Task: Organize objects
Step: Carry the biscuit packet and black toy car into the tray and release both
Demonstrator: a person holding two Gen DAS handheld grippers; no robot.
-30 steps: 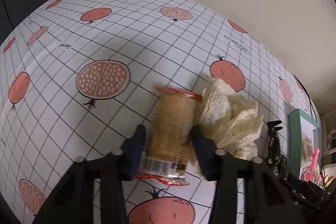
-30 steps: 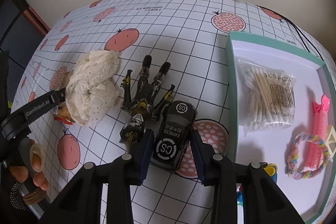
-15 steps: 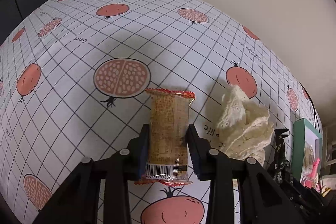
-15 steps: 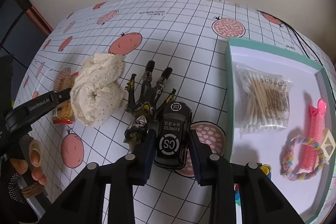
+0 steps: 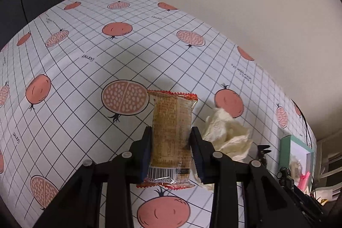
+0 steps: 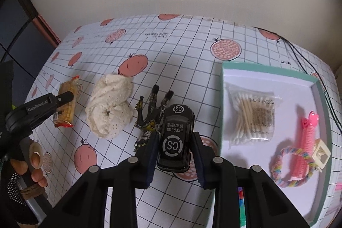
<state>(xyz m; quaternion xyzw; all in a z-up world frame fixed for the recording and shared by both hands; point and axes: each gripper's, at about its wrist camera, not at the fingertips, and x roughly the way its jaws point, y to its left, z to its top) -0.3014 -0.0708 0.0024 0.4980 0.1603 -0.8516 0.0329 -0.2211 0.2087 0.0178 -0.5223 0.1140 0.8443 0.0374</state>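
My left gripper (image 5: 171, 151) is shut on a snack bar (image 5: 172, 136) in a clear wrapper with red crimped ends, lifted off the tablecloth. From the right wrist view the same snack bar (image 6: 67, 99) hangs in the left gripper (image 6: 64, 97) at far left. My right gripper (image 6: 175, 150) is shut on a black toy car (image 6: 176, 138) marked "CS EXPRESS", raised above the cloth. A cream lace cloth (image 6: 111, 108) lies bunched between them, and a dark action figure (image 6: 152, 112) lies beside the car. The teal-rimmed tray (image 6: 267, 69) is at right.
The tray holds a bag of cotton swabs (image 6: 253, 116), a pink hair clip (image 6: 307, 138), a rainbow braided ring (image 6: 292, 166) and a cream square clip (image 6: 321, 152). A black cable (image 6: 299, 57) runs along the far right. A person's hand (image 6: 32, 161) grips the left tool. A wall backs the table.
Both grippers have closed on their objects and risen: the snack bar came up off the cloth beside the lace, and the toy car lifted away from the figure.
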